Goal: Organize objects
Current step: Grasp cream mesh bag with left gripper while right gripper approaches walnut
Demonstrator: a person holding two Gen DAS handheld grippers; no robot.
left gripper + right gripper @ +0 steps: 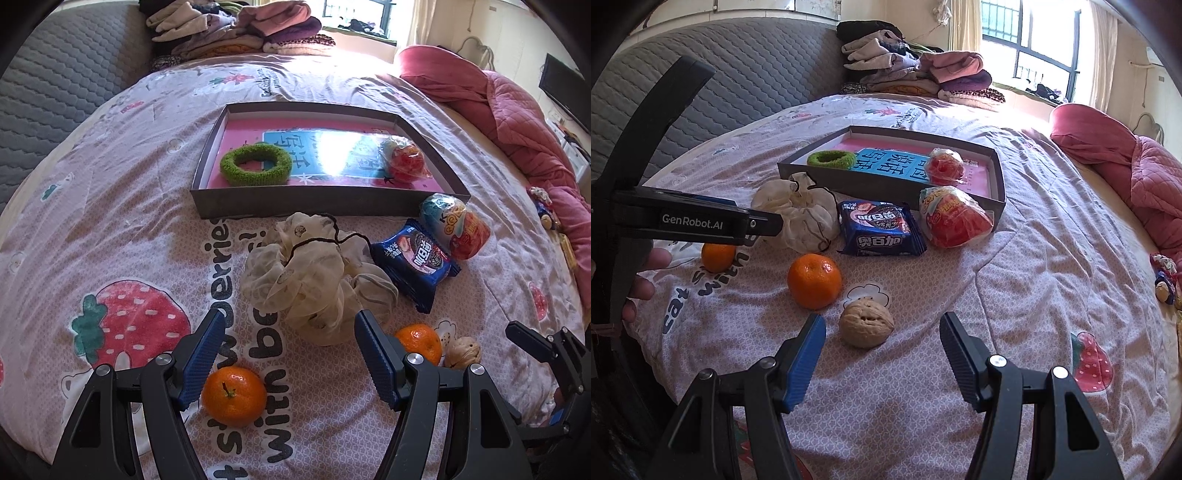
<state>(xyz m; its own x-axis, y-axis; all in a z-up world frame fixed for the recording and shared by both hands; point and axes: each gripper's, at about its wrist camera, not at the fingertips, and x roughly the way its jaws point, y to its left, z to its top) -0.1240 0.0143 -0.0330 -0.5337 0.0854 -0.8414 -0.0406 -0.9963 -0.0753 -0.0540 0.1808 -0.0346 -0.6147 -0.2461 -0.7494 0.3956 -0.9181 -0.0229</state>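
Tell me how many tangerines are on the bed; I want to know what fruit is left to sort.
2. One tangerine lies by the left gripper, near its left finger. The other tangerine lies beside the walnut, ahead of the right gripper. None shows in the box.

I see folded clothes (236,29) piled at twelve o'clock, a grey quilted headboard (738,88) at ten, a red quilt (524,122) at two.

Both views taken from the wrists, angled steeply down over the bed (110,229), close, the tray (317,201) (879,181) shared at upper centre of each frame.
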